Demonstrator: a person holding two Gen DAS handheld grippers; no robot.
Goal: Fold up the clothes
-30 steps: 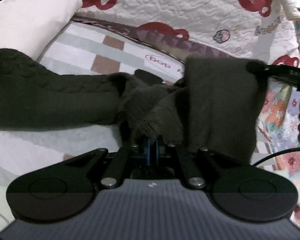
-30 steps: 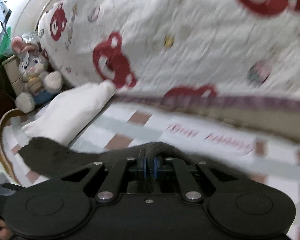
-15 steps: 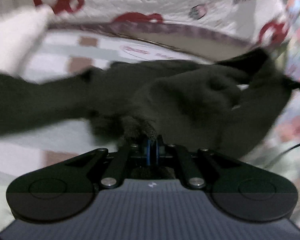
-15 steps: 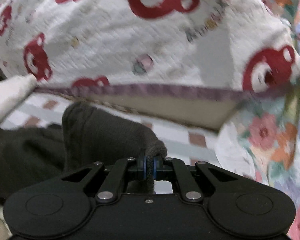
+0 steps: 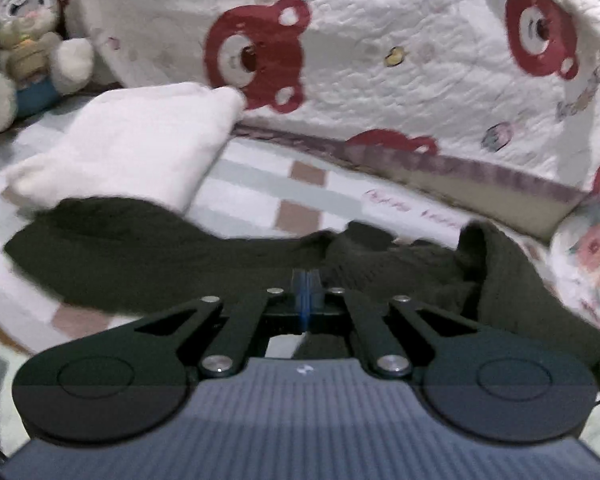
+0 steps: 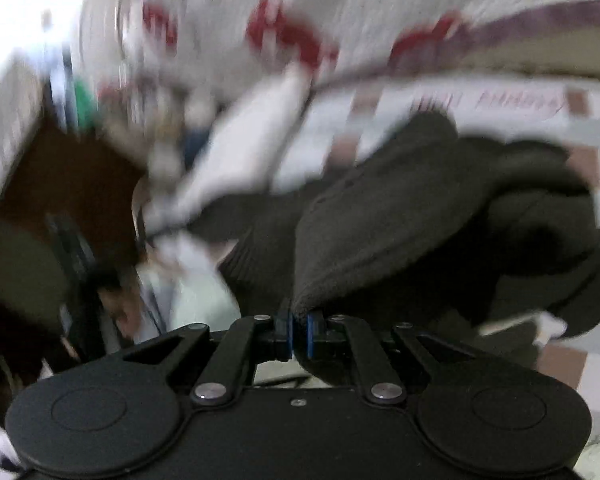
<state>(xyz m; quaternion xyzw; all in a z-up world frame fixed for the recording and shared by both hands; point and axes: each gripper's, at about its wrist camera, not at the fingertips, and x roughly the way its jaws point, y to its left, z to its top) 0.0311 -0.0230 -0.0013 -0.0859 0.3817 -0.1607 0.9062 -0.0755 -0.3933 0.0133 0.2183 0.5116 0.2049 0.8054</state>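
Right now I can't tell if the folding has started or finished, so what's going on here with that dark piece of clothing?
A person is working with two handheld grippers on a dark knit garment spread over a checked bedsheet. The right gripper is shut on an edge of the garment, a flap of it raised over the rest. The left gripper is shut with nothing visible between its pads, just over the fabric. The garment is still rumpled, so the fold is under way. A white pillow lies beyond it.

Sweater (image 5: 148, 256) spread on bed sheet (image 5: 260, 188); pillow (image 5: 128, 140) behind sweater, touching its far edge; quilt (image 5: 380, 60) behind pillow; plush rabbit (image 5: 24, 44) left of pillow.
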